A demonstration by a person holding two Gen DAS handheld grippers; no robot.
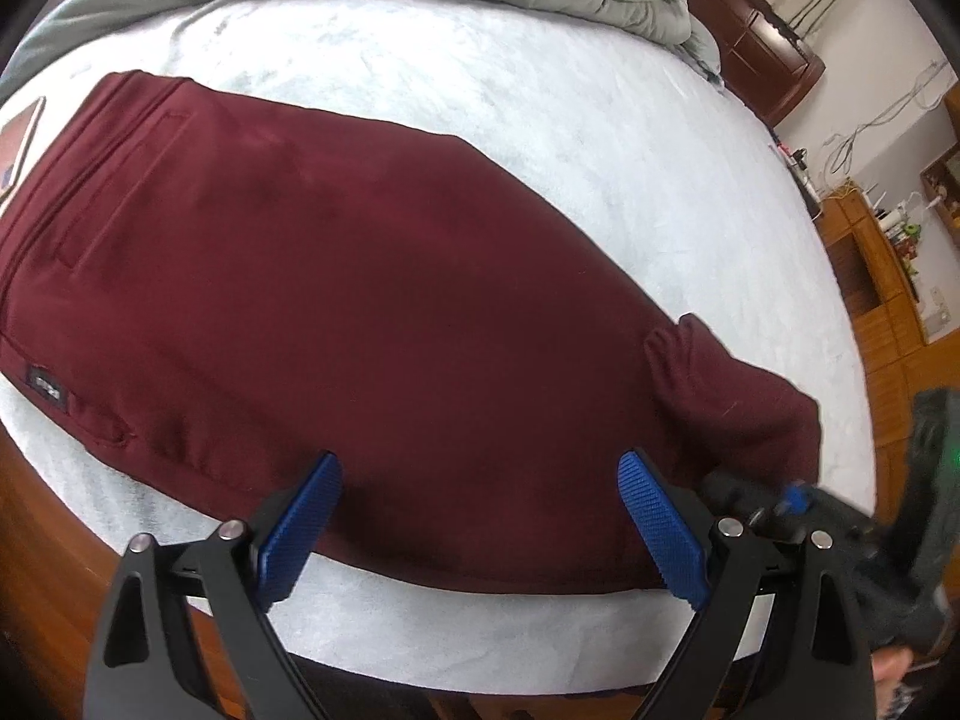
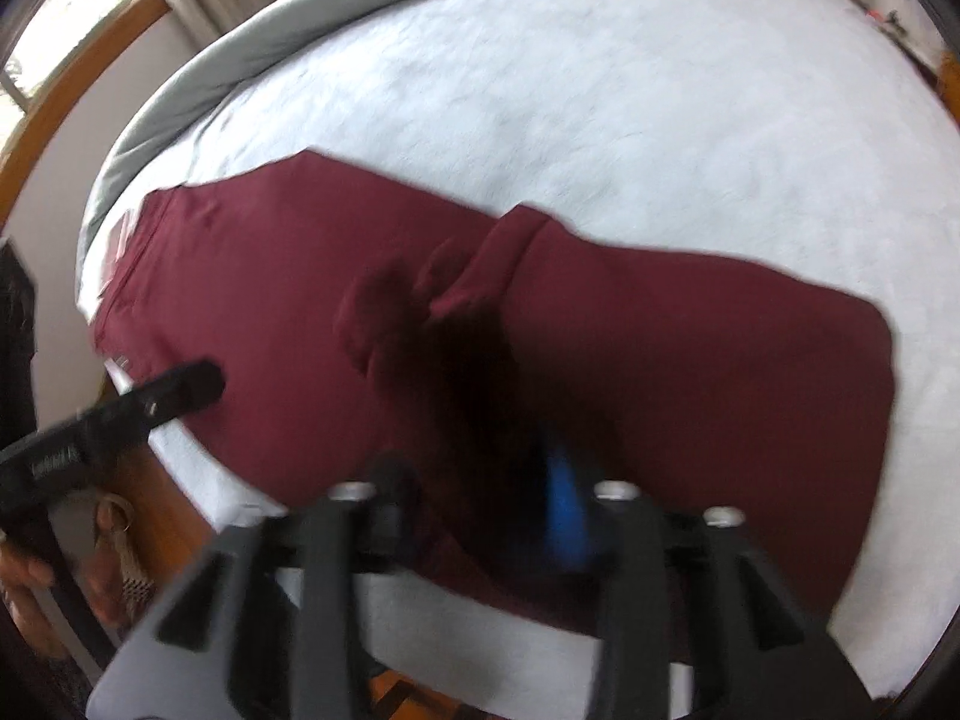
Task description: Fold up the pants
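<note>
maroon pants (image 1: 336,276) flat across pale blue bed (image 1: 540,120), left hand-held gripper (image 1: 480,516) spread wide over near edge, right hand-held gripper (image 2: 480,498) blurred, parted at bunched leg fabric, grip not discernible
</note>
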